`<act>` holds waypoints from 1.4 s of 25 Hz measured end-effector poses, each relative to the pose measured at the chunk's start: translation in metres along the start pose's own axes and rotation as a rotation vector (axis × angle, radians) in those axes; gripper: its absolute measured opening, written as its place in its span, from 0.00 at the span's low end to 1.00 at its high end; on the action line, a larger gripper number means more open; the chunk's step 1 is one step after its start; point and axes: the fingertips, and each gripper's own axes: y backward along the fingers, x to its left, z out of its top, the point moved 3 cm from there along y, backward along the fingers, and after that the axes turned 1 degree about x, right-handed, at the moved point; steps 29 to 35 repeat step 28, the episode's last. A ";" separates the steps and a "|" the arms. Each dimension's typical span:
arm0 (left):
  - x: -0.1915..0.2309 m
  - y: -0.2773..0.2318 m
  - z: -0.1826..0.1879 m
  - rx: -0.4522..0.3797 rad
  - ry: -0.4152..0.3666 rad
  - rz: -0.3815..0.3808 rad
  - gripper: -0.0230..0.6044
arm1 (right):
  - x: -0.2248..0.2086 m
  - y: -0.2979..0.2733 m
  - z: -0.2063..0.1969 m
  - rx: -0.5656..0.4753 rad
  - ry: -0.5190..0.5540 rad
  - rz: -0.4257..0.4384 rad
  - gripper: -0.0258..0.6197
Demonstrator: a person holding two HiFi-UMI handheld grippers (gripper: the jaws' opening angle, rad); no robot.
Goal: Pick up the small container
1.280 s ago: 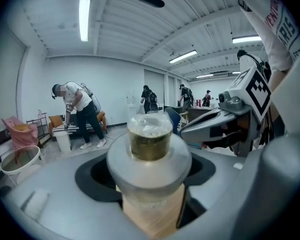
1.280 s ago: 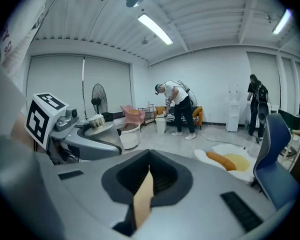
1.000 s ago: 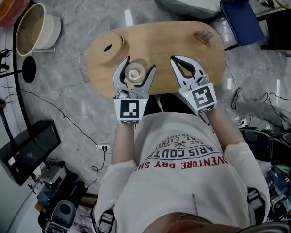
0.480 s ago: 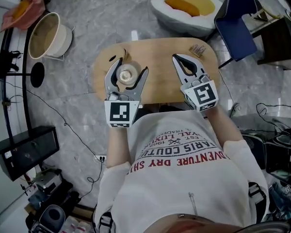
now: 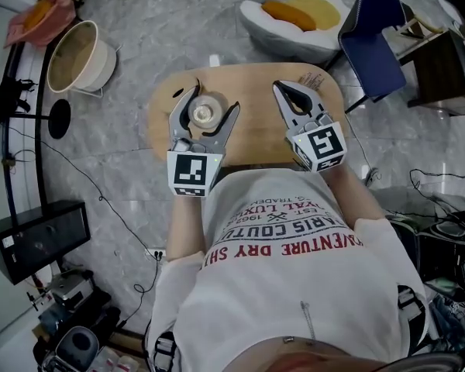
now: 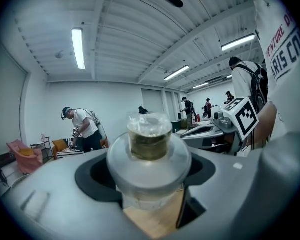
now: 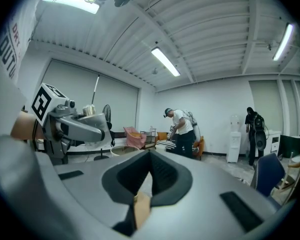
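The small container (image 5: 205, 112), a clear plastic pot with a round lid and brownish contents, sits between the jaws of my left gripper (image 5: 207, 116), which is shut on it. In the left gripper view the small container (image 6: 149, 146) fills the middle, pinched at its sides and held above the wooden table (image 5: 256, 134). My right gripper (image 5: 287, 91) hovers to the right over the same table, jaws closed together with nothing between them. From the right gripper view (image 7: 149, 159) the left gripper (image 7: 70, 126) shows at the left, with the container (image 7: 89, 110) on top.
A small brown item (image 5: 313, 78) lies at the table's far right end and a round wooden disc (image 5: 175, 94) peeks out beside the left gripper. On the floor stand a cream tub (image 5: 76, 54), a blue chair (image 5: 372, 33), a white cushion seat (image 5: 294, 14) and a black box (image 5: 35, 240).
Both grippers have risen above the table. The left one carried the container up with it, still closed on it. The right one stays closed and empty.
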 end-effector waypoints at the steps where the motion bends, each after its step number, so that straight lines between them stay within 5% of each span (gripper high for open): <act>1: 0.000 0.001 -0.001 0.001 0.001 0.001 0.58 | 0.001 0.000 0.000 0.000 -0.002 0.003 0.05; 35: 0.014 -0.009 -0.018 0.032 0.021 0.010 0.58 | 0.005 -0.019 -0.007 0.005 -0.032 0.016 0.05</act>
